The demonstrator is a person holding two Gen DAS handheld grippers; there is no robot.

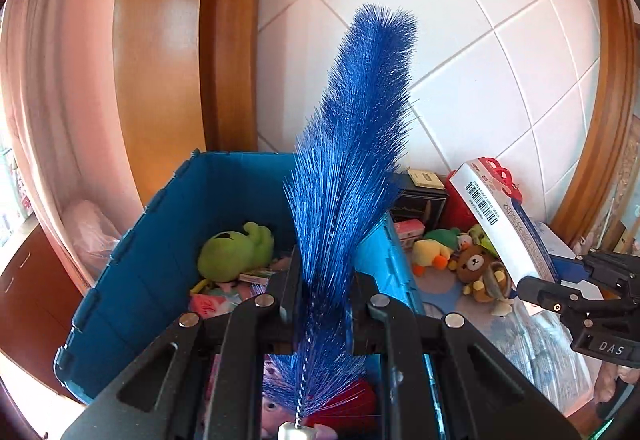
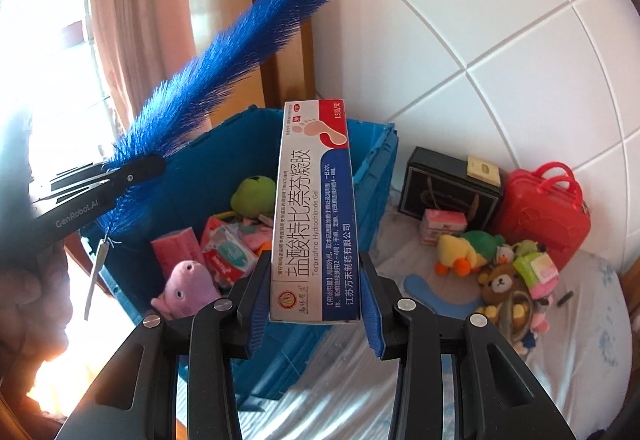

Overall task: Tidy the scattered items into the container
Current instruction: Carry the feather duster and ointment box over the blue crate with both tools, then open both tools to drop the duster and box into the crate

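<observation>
Delivery step: our left gripper (image 1: 324,296) is clamped on the blue bottle brush (image 1: 352,144), our right gripper (image 2: 314,300) on the gel box (image 2: 314,208), both above the blue crate (image 2: 192,176); next we lower and release inside

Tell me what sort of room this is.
Probably a bedroom in a home: a bed-like patterned sheet strewn with plush toys, a pink curtain by a bright window, and white tiled walls with wooden trim.
</observation>
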